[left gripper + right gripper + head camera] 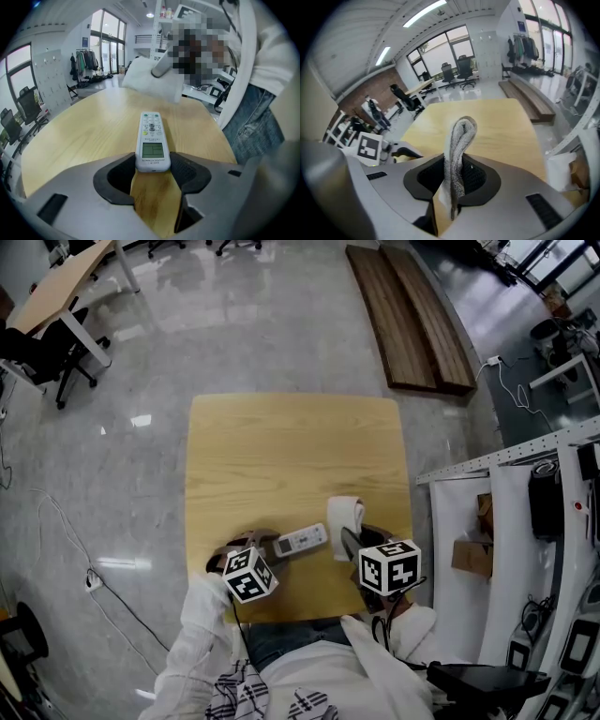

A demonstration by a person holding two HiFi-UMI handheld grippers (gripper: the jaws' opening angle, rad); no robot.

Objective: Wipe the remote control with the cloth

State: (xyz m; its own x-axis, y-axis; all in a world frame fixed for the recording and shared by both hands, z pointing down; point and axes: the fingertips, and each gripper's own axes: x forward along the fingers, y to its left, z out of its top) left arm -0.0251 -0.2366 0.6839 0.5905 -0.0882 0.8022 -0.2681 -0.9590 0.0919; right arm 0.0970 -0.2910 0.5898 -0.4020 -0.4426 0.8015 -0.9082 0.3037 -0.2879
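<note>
A white remote control [302,540] lies on the wooden table [281,456] near its front edge, buttons and screen up. My left gripper [269,547] is shut on its near end; in the left gripper view the pads press both sides of the remote control [152,140] at the left gripper [152,169]. A folded white cloth [344,515] hangs above the table just right of the remote, held by my right gripper [351,542]. In the right gripper view the cloth [459,145] stands up pinched between the jaws of the right gripper [456,180]. The cloth [150,79] is lifted beyond the remote's far end.
Dark wooden planks [412,315] lie on the floor beyond the table. A white bench [497,521] with cardboard boxes stands close to the table's right side. A desk with office chairs [56,306] is at the far left. The person's torso is at the table's near edge.
</note>
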